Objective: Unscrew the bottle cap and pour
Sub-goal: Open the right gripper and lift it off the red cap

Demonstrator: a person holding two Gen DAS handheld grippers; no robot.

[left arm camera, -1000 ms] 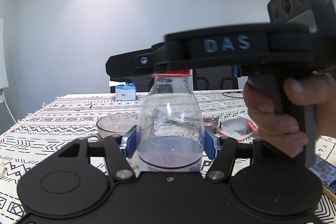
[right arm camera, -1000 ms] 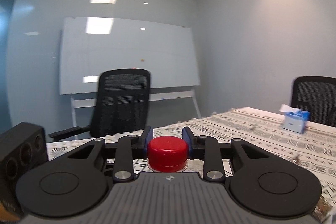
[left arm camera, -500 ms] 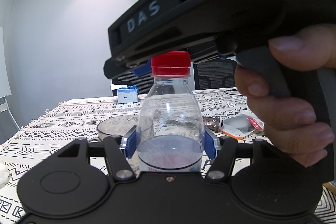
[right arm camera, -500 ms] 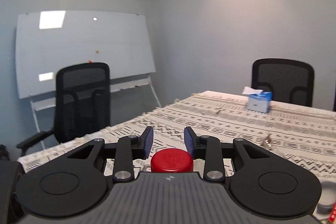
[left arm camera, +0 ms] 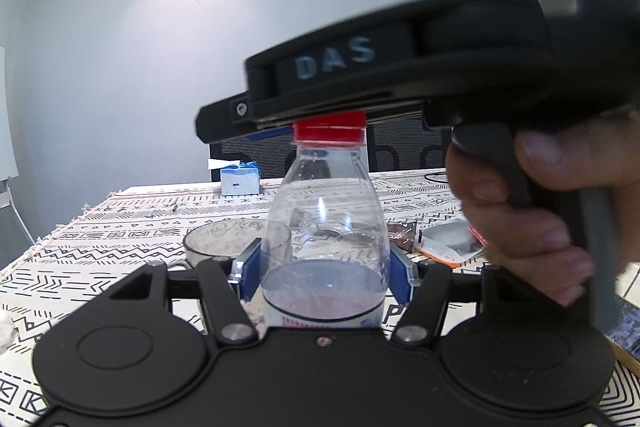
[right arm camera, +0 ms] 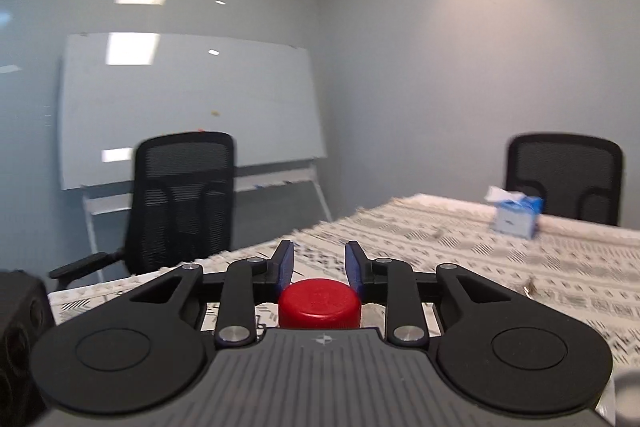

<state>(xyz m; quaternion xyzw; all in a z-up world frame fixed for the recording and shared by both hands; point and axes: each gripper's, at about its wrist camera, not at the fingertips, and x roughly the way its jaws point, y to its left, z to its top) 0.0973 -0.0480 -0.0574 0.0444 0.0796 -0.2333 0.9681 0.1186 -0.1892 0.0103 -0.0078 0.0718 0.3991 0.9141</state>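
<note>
With our left hand-held gripper (left arm camera: 325, 277) we pinch the clear bottle (left arm camera: 325, 247) upright on the table (left arm camera: 100, 235), while our right hand-held gripper (right arm camera: 320, 269) sits spread around its red cap (right arm camera: 319, 303).

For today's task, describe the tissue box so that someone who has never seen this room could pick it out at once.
Start at the long table with the black-and-white patterned cloth. Look past the clear bottle and the glass bowl to the far edge, before a black mesh chair. The tissue box sits there: small, blue and white, the only box, a white tissue poking from its top.
</note>
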